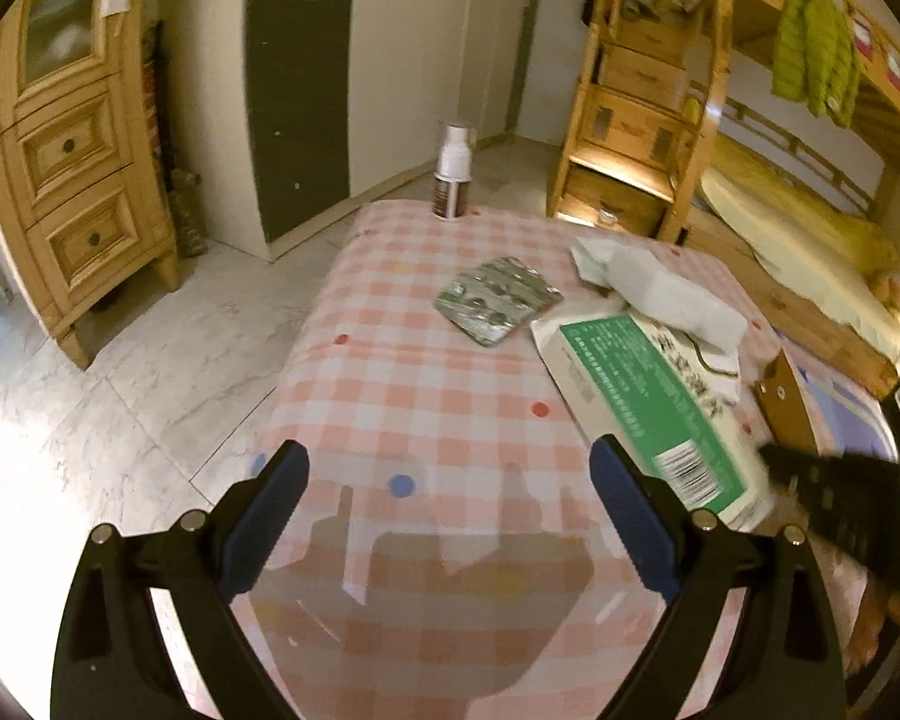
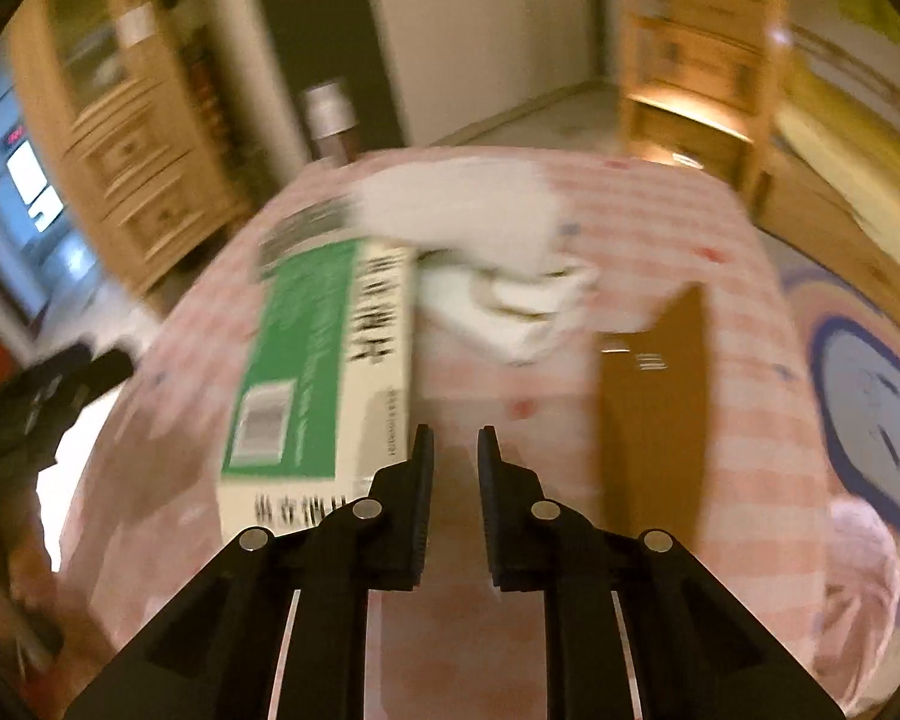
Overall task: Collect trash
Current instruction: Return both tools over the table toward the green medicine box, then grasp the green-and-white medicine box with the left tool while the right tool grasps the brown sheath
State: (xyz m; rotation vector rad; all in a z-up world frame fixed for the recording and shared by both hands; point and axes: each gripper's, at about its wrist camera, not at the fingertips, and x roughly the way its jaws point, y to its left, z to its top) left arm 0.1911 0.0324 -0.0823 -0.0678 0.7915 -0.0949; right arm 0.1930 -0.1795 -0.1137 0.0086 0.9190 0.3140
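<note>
A table under a pink checked cloth holds the trash. A green and white carton lies flat at the right, with crumpled white paper behind it. A silver blister pack lies mid-table. My left gripper is open wide above bare cloth at the near edge, holding nothing. In the blurred right wrist view, my right gripper shows a narrow empty gap, just right of the carton's near end. The white paper lies beyond it.
A white-capped bottle stands at the table's far edge. A brown cardboard piece lies on the right side. Wooden drawers stand left, and wooden stairs and a bunk bed stand right, over a marble floor.
</note>
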